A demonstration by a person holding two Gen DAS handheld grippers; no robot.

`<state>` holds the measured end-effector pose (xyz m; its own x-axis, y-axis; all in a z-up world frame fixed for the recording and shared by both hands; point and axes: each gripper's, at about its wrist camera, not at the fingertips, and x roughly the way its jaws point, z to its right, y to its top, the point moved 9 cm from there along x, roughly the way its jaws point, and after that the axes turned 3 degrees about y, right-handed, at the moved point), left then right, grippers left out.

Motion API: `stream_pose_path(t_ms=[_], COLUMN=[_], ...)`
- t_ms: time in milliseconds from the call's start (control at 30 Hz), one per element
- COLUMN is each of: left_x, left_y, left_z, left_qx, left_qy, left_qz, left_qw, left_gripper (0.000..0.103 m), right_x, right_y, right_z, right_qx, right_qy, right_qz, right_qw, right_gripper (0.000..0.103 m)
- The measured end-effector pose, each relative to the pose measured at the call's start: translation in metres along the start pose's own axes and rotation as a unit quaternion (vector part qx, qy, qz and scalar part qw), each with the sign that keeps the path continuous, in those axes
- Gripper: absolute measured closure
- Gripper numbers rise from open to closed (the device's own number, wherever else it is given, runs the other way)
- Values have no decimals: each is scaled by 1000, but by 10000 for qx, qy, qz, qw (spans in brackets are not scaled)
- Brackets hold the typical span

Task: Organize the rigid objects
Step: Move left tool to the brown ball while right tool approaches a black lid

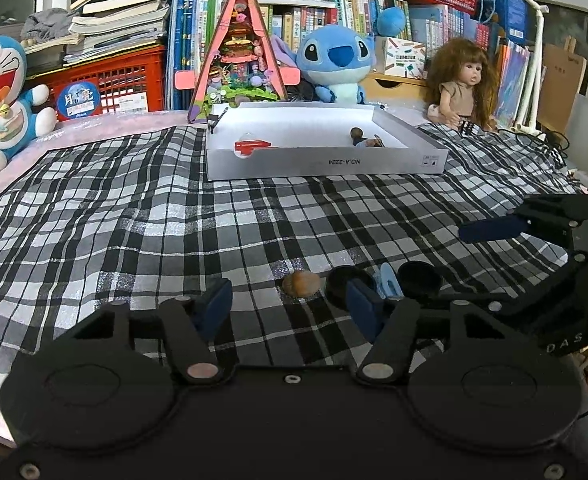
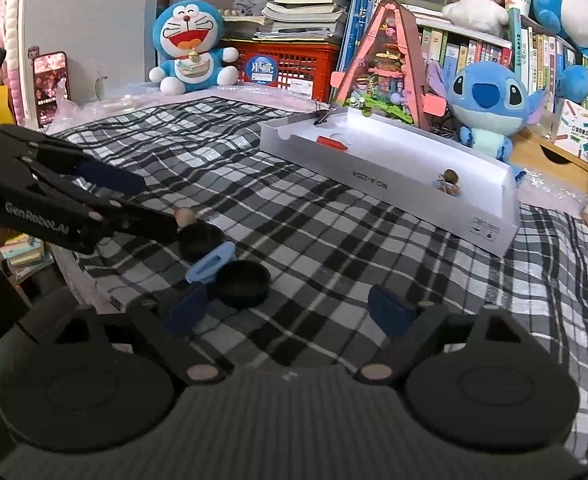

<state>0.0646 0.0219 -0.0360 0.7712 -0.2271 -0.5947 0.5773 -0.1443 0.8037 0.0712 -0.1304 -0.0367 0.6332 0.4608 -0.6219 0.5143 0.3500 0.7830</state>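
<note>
Both grippers hover low over the plaid cloth [image 1: 134,220] with jaws apart, gripping nothing. The left gripper [image 1: 290,300] brackets a walnut [image 1: 301,283]; the right gripper [image 2: 290,312] sits just behind a black cap [image 2: 241,280], beside a blue clip [image 2: 210,266]. The white box [image 1: 326,158] lies well beyond.

- A walnut [image 1: 301,284], two round lids [image 1: 344,286] [image 1: 419,279] and a small clip [image 1: 388,285] lie in a row on the checked cloth [image 1: 134,216], the clip between the lids.
- Behind them on the cloth sits a shallow box [image 1: 326,160] with small things in it.
- Behind the box stand plush toys [image 1: 334,64], a doll [image 1: 464,84] and books [image 1: 374,12].
</note>
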Motion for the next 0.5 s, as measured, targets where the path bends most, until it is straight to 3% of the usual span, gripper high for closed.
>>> stream_pose_path(t_ms=[200, 500], left_x=[4, 16], left_y=[-2, -2], left_z=[5, 10], left_qx=[185, 66], left_qy=[113, 88], left_qz=[6, -41], left_qw=[9998, 9999], left_gripper=[49, 52], right_x=[4, 8], right_y=[0, 2], right_z=[-6, -3], right_qx=[-13, 17], right_qy=[53, -176], right_qz=[-41, -31], right_qw=[10000, 9998], right_gripper=[20, 26])
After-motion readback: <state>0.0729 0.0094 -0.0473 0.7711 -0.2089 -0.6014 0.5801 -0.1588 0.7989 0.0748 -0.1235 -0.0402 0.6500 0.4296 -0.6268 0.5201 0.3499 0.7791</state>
